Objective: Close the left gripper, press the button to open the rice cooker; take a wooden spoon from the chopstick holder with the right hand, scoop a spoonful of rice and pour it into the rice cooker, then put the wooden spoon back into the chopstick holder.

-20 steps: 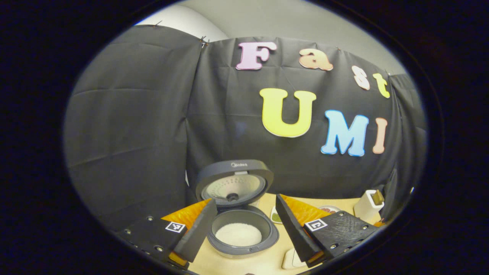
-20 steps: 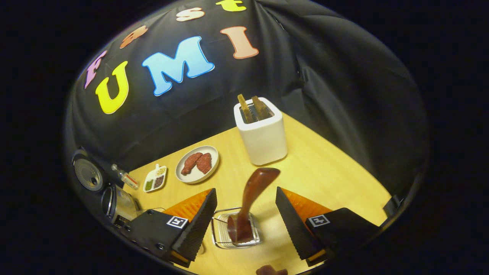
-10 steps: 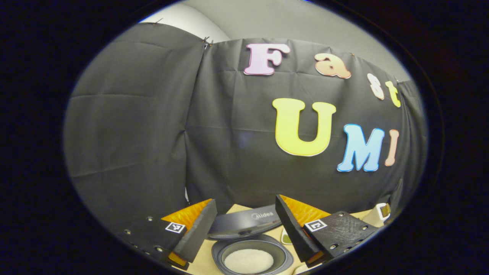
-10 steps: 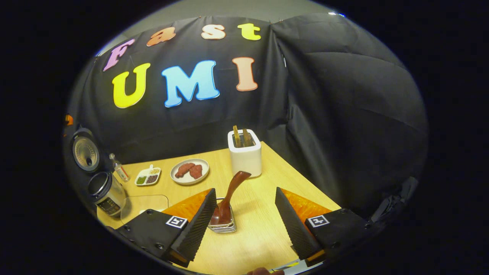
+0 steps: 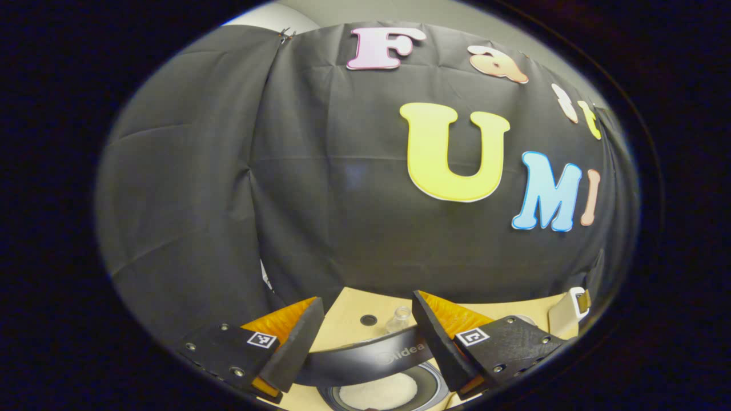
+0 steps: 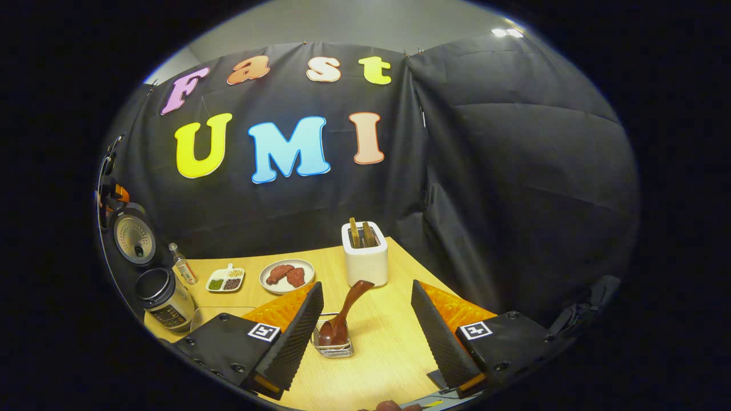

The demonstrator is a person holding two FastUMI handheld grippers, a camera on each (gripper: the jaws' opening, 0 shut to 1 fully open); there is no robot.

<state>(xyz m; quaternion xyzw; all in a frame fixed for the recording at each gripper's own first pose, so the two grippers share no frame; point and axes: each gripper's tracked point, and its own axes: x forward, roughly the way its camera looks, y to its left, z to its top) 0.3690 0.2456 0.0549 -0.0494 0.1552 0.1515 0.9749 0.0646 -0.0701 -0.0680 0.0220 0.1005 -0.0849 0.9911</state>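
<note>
My right gripper (image 6: 365, 325) hangs with its jaws spread and nothing between them. The wooden spoon (image 6: 344, 311) stands in the small wire chopstick holder (image 6: 332, 344) on the table (image 6: 388, 354), handle leaning up to the right. It looks stiff, light and smooth, perhaps slick; if I take it again, I'd grip mid-handle, across the narrow part. The holder looks light enough to tip or slide.

My left gripper (image 5: 365, 337) is also spread and empty, above the open rice cooker (image 5: 394, 388). Its lid (image 5: 365, 357) is raised, and white rice (image 5: 377, 393) lies in the pot.
</note>
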